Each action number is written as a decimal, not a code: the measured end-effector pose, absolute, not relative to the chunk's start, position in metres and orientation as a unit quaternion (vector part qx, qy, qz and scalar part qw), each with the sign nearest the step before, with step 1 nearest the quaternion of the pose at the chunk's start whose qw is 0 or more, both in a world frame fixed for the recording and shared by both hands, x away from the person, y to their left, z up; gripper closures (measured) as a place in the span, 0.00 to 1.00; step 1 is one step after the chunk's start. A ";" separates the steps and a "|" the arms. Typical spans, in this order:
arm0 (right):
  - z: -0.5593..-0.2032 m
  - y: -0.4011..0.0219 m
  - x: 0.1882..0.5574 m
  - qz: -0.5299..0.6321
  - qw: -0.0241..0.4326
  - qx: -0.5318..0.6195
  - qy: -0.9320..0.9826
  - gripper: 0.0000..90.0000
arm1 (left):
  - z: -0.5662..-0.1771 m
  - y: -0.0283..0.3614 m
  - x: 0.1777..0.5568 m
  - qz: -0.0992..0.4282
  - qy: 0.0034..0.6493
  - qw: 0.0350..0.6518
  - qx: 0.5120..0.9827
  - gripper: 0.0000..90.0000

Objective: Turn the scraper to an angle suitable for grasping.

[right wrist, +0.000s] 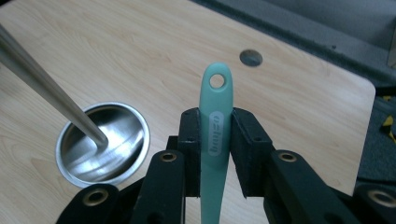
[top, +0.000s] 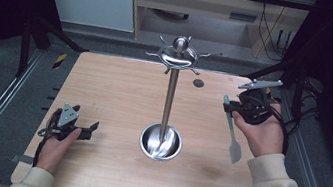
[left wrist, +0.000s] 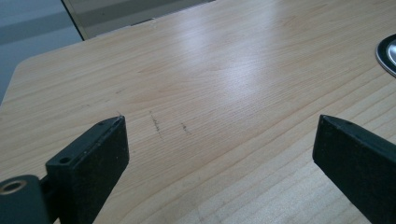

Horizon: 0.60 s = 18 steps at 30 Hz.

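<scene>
A steel stand rises from the middle of the table: a round dish base (top: 146, 143), a thin pole (top: 169, 99) and a ring of hooks (top: 178, 55) at the top. My right gripper (top: 230, 106) hovers to the right of the pole, shut on the handle of a teal spatula (top: 232, 129) whose pale blade hangs toward the person. In the right gripper view the spatula handle (right wrist: 215, 93) stands up between the pads, its hanging hole above them, with the base (right wrist: 116, 135) at lower left. My left gripper (top: 90, 129) rests on the table at the front left, open, with bare wood between its jaws (left wrist: 219, 126).
A small dark round plug (top: 198, 83) sits in the wooden tabletop (top: 119, 91) behind the stand. The edge of the stand's base (left wrist: 387, 51) lies far right in the left gripper view. Metal rails run along the floor on both sides of the table.
</scene>
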State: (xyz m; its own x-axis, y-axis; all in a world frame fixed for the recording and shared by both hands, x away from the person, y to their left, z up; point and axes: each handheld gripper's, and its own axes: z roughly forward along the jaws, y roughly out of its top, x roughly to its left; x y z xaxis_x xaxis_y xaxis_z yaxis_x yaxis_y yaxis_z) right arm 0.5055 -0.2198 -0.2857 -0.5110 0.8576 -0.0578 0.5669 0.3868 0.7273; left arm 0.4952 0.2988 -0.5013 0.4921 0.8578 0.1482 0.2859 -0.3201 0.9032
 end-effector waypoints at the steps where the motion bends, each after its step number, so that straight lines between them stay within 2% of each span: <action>1: -0.283 -0.219 0.504 0.336 0.221 0.441 0.802 0.83 | -0.501 0.299 0.495 0.326 0.384 0.439 0.744 0.04; 18: -0.249 -0.203 0.488 0.392 0.243 0.400 0.792 0.83 | -0.501 0.299 0.495 0.325 0.385 0.440 0.743 0.04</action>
State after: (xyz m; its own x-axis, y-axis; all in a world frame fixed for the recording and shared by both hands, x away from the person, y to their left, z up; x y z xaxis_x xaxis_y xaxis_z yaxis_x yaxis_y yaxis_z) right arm 0.4883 -0.2032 -0.2493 -0.5618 0.8241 -0.0721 0.4428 0.3731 0.8153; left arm 0.4951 0.2993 -0.5012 0.4918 0.8587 0.1440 0.2857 -0.3153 0.9050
